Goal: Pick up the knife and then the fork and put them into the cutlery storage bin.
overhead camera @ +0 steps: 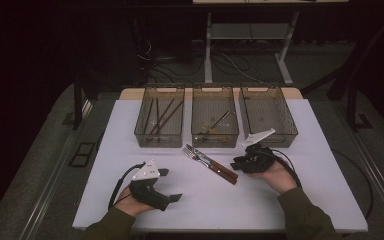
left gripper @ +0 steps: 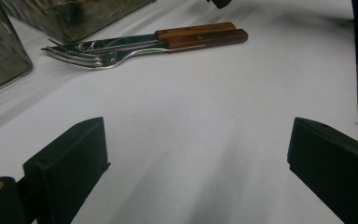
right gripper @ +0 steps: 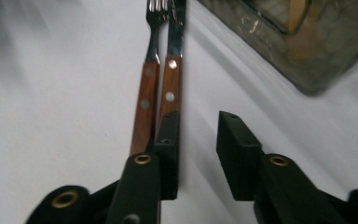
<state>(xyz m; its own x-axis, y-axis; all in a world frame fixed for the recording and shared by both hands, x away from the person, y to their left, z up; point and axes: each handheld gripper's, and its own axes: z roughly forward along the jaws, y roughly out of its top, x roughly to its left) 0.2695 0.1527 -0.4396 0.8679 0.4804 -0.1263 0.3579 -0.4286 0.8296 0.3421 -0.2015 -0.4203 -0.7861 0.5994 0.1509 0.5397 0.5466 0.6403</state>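
Right gripper (overhead camera: 240, 162) first: its jaws are a little way apart with nothing between them. In the right gripper view they sit right at the butt end of the two wooden-handled forks (right gripper: 161, 88), the left jaw overlapping the handle of one, though I can't tell if it's actually touching. Left gripper (overhead camera: 172, 185) is spread wide and holding nothing; in its own view there's just bare white table (left gripper: 205, 121) between the jaws, with the forks well ahead of them.

Taking the forks as the landmark: they lie side by side, flat on the table, tines toward the bins and handles toward the person. The right gripper is just beside the handle ends, the left gripper well off to their left and nearer the person. Just behind the tines is the middle bin (overhead camera: 215, 117) of three clear bins; the left bin (overhead camera: 160, 116) and right bin (overhead camera: 268, 115) flank it.
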